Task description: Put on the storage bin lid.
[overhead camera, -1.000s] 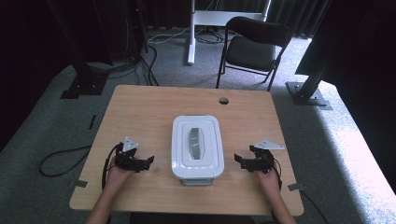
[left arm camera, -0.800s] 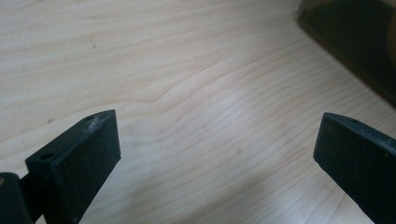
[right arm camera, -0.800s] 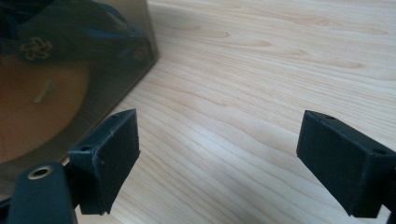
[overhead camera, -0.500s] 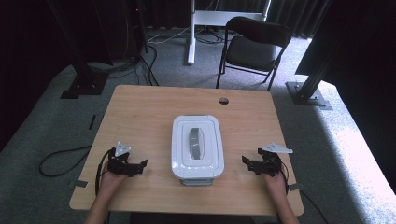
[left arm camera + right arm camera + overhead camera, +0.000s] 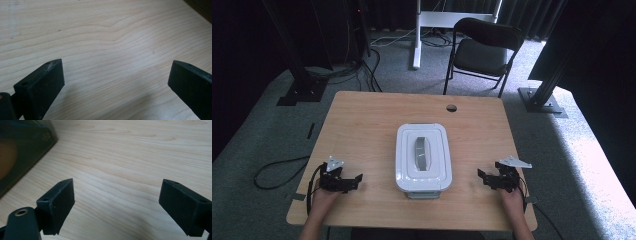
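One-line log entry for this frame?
left gripper: open, empty, on table | right gripper: open, empty | box: lid on, centred, untouched

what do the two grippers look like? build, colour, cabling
Both the left gripper and the right gripper are black and carry a grey three-cornered plate on top. A dark cable trails from each. The jaws are blocky matt black, scuffed, with small screw holes; a brass-coloured rivet sits at the right one's base. Forearms are bare.

The dark translucent plastic box wall (image 5: 22, 150), left of the right gripper (image 5: 117, 202), is blurred and cut by the edge.
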Tool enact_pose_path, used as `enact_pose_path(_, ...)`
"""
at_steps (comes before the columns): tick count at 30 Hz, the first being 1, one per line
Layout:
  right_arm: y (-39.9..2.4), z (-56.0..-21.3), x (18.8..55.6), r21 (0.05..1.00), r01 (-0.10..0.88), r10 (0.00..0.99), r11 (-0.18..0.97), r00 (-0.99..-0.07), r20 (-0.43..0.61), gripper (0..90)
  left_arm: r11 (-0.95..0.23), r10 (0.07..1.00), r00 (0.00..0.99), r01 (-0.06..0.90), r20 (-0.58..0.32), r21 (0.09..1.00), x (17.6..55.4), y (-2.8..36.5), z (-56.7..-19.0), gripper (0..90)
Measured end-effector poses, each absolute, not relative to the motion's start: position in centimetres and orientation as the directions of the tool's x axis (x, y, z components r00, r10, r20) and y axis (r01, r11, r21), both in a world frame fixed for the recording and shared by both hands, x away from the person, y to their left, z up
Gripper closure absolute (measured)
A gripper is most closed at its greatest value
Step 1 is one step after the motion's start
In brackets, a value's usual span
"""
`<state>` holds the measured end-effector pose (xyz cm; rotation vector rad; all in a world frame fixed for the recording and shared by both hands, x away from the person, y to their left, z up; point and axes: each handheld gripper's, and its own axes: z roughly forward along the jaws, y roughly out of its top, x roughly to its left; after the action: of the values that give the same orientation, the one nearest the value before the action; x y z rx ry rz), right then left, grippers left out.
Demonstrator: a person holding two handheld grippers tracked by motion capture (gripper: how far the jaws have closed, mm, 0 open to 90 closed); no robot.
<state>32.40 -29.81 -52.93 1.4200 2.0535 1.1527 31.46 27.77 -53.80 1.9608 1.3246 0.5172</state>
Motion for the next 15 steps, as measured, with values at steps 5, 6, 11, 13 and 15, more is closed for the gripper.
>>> enact_pose_path(5,-30.5,-53.0,31.9,0.799,0.585,0.916,0.139,-0.383,0.12,12.5,-0.21,0.926,0.372,0.64,-0.06,0.739,31.1,28.6,-53.8,1.1)
enact_pose_path(6,-30.7,-53.0,31.8,0.801,0.583,0.916,0.136,-0.382,0.123,12.5,-0.204,0.929,0.365,0.641,-0.06,0.74,31.0,28.7,-53.8,1.1)
enact_pose_path(11,-31.5,-53.2,31.3,0.796,0.593,0.925,0.117,-0.357,0.13,12.5,-0.191,0.937,0.344,0.649,-0.06,0.737,30.6,29.5,-53.9,1.1)
enact_pose_path(13,-31.7,-53.3,31.1,0.794,0.597,0.931,0.117,-0.345,0.123,12.5,-0.188,0.94,0.335,0.654,-0.058,0.733,30.4,29.8,-54.0,1.1)
enact_pose_path(15,-31.9,-53.4,31.0,0.79,0.603,0.933,0.108,-0.335,0.128,12.5,-0.179,0.943,0.326,0.656,-0.061,0.733,30.2,30.1,-54.0,1.1)
